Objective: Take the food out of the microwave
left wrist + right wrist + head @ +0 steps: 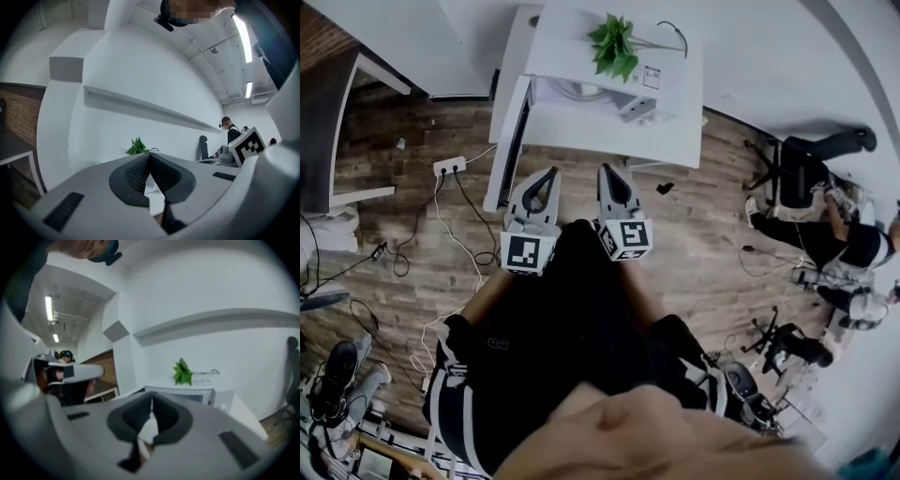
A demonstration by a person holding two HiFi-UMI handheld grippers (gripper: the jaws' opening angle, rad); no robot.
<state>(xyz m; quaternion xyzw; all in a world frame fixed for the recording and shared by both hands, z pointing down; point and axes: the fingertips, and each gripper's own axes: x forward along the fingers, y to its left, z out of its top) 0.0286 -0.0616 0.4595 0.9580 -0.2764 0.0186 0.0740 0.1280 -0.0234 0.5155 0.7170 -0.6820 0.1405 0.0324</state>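
Observation:
A white microwave (614, 84) stands on a white table (581, 141) with a green plant (614, 45) on top of it. In the right gripper view the microwave (199, 392) shows its door closed, and no food is in sight. My left gripper (551, 174) and right gripper (606, 172) are held side by side over the floor, short of the table's near edge and pointing at it. The jaws of both meet at the tips with nothing between them. In their own views the left gripper (150, 155) and right gripper (151, 397) are shut, with the plant (137, 146) beyond.
A power strip (450, 167) and cables lie on the wood floor to the left. A dark shelf unit (328, 122) stands at far left. At right are an office chair (811, 159) and a seated person (825, 239).

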